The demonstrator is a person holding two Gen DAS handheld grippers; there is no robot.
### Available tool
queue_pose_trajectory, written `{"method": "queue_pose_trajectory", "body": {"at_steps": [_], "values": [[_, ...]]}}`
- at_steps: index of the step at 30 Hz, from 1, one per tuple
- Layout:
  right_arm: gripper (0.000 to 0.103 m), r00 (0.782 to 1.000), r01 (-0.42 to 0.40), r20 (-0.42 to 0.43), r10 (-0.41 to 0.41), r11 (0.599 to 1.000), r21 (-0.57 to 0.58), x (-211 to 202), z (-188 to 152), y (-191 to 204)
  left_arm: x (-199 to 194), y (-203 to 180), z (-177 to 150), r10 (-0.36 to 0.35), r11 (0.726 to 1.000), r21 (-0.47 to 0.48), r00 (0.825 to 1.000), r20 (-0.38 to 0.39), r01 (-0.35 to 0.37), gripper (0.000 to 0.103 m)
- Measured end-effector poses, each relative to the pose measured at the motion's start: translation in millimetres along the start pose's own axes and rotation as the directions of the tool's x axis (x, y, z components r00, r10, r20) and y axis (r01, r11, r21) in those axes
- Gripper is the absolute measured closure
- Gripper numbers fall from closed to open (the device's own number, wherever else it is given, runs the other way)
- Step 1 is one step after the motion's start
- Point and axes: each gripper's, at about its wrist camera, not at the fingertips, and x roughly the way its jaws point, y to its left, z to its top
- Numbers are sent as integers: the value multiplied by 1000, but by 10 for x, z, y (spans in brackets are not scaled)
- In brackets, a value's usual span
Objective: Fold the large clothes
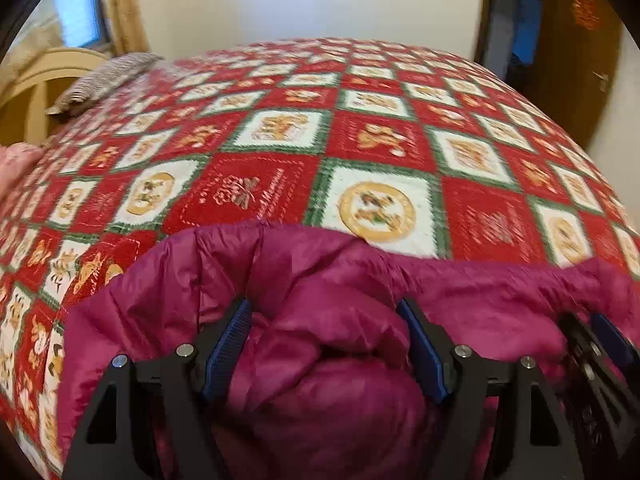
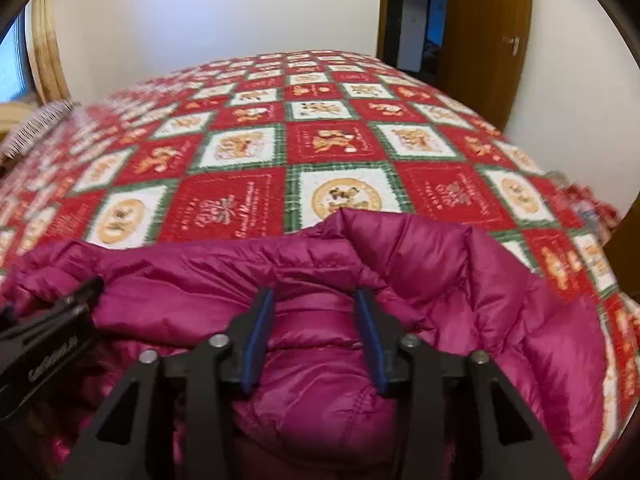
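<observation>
Left gripper [image 1: 326,344] and right gripper [image 2: 316,334] are each clamping bunched magenta puffer jacket [image 2: 440,280], which is lying directly ahead on the bed quilt [image 2: 240,152]. Folding is appearing barely begun; flattening and folds remain.

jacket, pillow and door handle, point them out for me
magenta puffer jacket [image 2: 320,412], right wrist view, bunched fabric between the fingers
striped pillow [image 1: 108,76], left wrist view, middle of its top face
door handle [image 2: 514,45], right wrist view, the metal lever
</observation>
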Motion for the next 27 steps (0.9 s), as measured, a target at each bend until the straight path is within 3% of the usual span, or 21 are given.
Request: {"method": "queue_pose_trajectory", "body": {"at_steps": [2, 6, 8, 12, 15, 17, 22, 25, 26, 27], "values": [[55, 999, -41, 12, 40, 999, 29, -152, -30, -69, -251, 121, -71, -70, 998, -2, 997, 18, 70, 27], [47, 981, -126, 157, 111, 988, 90, -881, -251, -272, -927, 517, -338, -197, 980, 2, 975, 107, 198, 27], [45, 970, -174, 188, 157, 982, 76, -1302, -469, -407, -1323, 817, -583, -275, 961, 5, 951, 143, 277, 28], [42, 963, -184, 208, 174, 983, 28, -2066, -931, -691, -1915, 1391, -1109, -421, 905, 6, 895, 147, 425, 27], [32, 965, -139, 227, 132, 990, 19, -2606, -1298, -975, -2322, 1734, -1533, -418, 907, 25, 892, 171, 420, 27], [32, 969, -115, 223, 108, 993, 20, -2878, -1526, -1152, -2547, 1937, -1772, -404, 913, 26, 894, 195, 407, 27], [32, 980, -81, 183, 73, 996, 36, -3287, -1985, -1407, -3031, 2299, -2388, -429, 900, 32, 873, 232, 434, 27], [32, 985, -102, 141, 96, 994, 34, -3383, -2189, -1489, -3169, 2399, -2697, -471, 879, 47, 850, 234, 474, 25], [31, 981, -165, 101, 164, 986, 1, -3387, -2257, -1504, -3178, 2415, -2805, -474, 878, 48, 850, 229, 477, 24], [29, 981, -179, 81, 178, 984, 11, -3374, -2329, -1528, -3168, 2422, -2875, -469, 881, 47, 855, 222, 471, 24]]}}
